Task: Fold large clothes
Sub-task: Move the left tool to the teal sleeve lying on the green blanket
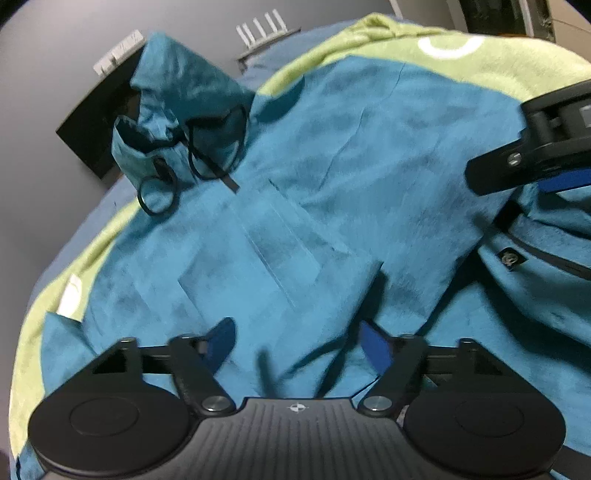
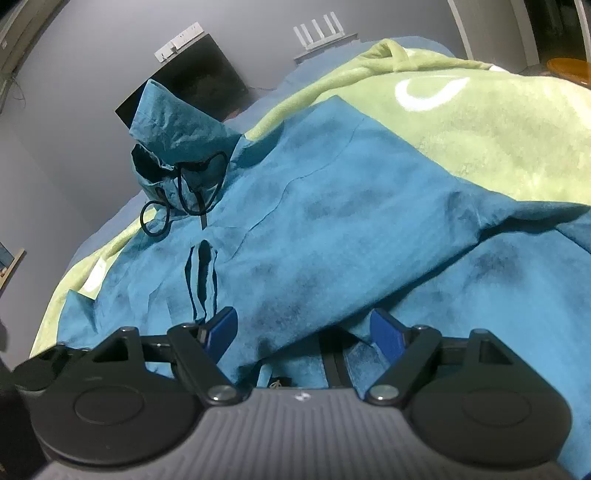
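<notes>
One teal hooded jacket [image 1: 332, 155] lies spread out, with one hood [image 1: 177, 85] at the far left. Two black cord loops [image 1: 216, 144] hang from the hood. One green blanket [image 2: 498, 140] lies under the jacket. Two grippers show: the left gripper [image 1: 299, 343] near, and the right gripper [image 2: 303, 332]. Four white router antennas [image 2: 319, 31] stand far off. One white power strip [image 2: 179, 40] sits at the far left.

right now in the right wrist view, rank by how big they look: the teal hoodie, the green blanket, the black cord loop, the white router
1. teal hoodie
2. green blanket
3 and 4. white router and black cord loop look alike; the router is farther away, so unsure.
</notes>
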`<action>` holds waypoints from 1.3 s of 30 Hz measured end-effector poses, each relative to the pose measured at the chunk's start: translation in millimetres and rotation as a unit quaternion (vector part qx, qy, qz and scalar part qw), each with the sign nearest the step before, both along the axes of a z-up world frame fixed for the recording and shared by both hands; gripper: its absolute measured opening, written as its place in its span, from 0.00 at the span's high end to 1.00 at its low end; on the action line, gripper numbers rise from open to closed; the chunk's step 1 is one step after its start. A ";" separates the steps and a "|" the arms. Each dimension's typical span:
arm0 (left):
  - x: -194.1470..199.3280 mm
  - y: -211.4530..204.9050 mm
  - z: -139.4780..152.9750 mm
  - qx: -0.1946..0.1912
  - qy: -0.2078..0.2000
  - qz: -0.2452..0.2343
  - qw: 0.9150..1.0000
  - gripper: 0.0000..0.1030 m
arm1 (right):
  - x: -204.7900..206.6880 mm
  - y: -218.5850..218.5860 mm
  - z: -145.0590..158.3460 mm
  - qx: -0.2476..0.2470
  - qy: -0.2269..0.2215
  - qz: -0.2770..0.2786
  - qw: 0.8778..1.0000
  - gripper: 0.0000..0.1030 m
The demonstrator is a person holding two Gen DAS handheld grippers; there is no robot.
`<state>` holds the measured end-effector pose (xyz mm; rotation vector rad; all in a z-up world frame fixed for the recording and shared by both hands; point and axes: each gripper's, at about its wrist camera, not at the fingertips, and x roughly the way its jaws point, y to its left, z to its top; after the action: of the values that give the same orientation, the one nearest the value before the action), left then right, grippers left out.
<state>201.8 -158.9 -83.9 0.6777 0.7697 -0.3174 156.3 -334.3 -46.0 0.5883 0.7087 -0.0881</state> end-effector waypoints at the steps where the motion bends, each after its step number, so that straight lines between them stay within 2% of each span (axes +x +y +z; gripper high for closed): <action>1: 3.9 -0.3 -4.5 0.006 0.007 0.004 1.000 0.49 | 0.8 0.6 -0.7 0.000 0.001 0.001 1.000 0.23; 2: 6.6 -0.3 -7.7 0.011 0.013 0.006 1.000 0.60 | 1.3 0.9 -1.4 0.001 0.002 0.003 1.000 0.23; 3: 8.3 0.8 -9.1 0.009 0.017 0.005 1.000 0.66 | 1.4 0.8 -1.9 0.002 0.003 0.004 1.000 0.23; 6: 7.6 11.7 0.2 -0.023 0.000 0.017 1.000 0.89 | 1.1 0.6 -2.5 0.004 0.003 0.004 1.000 0.23; 8: 8.4 30.6 14.9 -0.082 -0.015 0.052 0.995 0.91 | 0.7 0.6 -2.2 0.004 0.004 0.004 1.000 0.23; 11: 12.6 67.7 34.2 -0.177 -0.028 0.124 0.976 0.92 | 0.0 1.3 -1.6 0.002 0.003 0.007 1.000 0.23; 14: 14.5 106.8 44.0 -0.232 -0.036 0.189 0.954 0.92 | -0.6 2.5 -0.6 -0.001 0.002 0.009 1.000 0.23; 17: 15.9 141.1 41.4 -0.263 -0.026 0.234 0.935 0.91 | -2.0 2.6 -0.3 -0.003 0.002 0.011 1.000 0.23; 21: 16.4 176.8 26.7 -0.327 0.032 0.278 0.903 0.88 | -3.0 1.9 0.1 -0.004 0.005 0.012 1.000 0.23; 22: 16.5 180.7 22.7 -0.330 0.043 0.286 0.898 0.86 | -3.7 0.8 0.5 -0.004 0.006 0.013 1.000 0.23; 23: 17.1 182.9 18.4 -0.327 0.052 0.293 0.897 0.78 | -3.6 1.0 0.6 -0.005 0.006 0.013 1.000 0.23; 24: 16.0 183.5 14.6 -0.321 0.056 0.300 0.897 0.74 | -3.6 1.2 0.8 -0.006 0.007 0.014 1.000 0.23; 25: 13.8 182.2 13.3 -0.315 0.048 0.300 0.899 0.63 | -4.2 0.3 1.2 -0.006 0.007 0.015 1.000 0.23; 26: 12.1 179.4 14.6 -0.306 0.037 0.291 0.906 0.56 | -4.0 0.7 1.1 -0.007 0.008 0.016 1.000 0.23; 27: 9.2 174.7 17.7 -0.297 0.022 0.275 0.914 0.43 | -3.7 1.0 1.1 -0.008 0.010 0.018 1.000 0.23; 29: -0.9 160.7 25.7 -0.279 -0.013 0.231 0.932 0.24 | -3.2 1.7 0.3 -0.010 0.013 0.022 1.000 0.23; 31: -8.2 138.5 31.7 -0.251 -0.044 0.182 0.950 0.16 | -2.8 3.1 -0.1 -0.014 0.014 0.026 0.999 0.23; 33: -7.9 113.2 32.0 -0.193 -0.062 0.132 0.970 0.15 | -2.6 4.5 -0.8 -0.016 0.013 0.029 0.999 0.23; 35: -5.9 86.8 25.9 -0.130 -0.071 0.080 0.986 0.15 | -1.9 5.5 -1.9 -0.018 0.015 0.030 0.999 0.23; 37: -5.9 63.2 16.3 -0.074 -0.080 0.041 0.993 0.16 | -1.5 5.5 -3.7 -0.016 0.018 0.029 0.999 0.23; 39: -8.7 43.1 4.0 -0.025 -0.091 0.009 0.996 0.17 | -1.1 5.2 -4.8 -0.015 0.020 0.029 0.999 0.23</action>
<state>193.1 -115.8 -80.0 0.6429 0.5926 -0.2536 155.2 -329.1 -50.8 0.5381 0.7616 -0.0566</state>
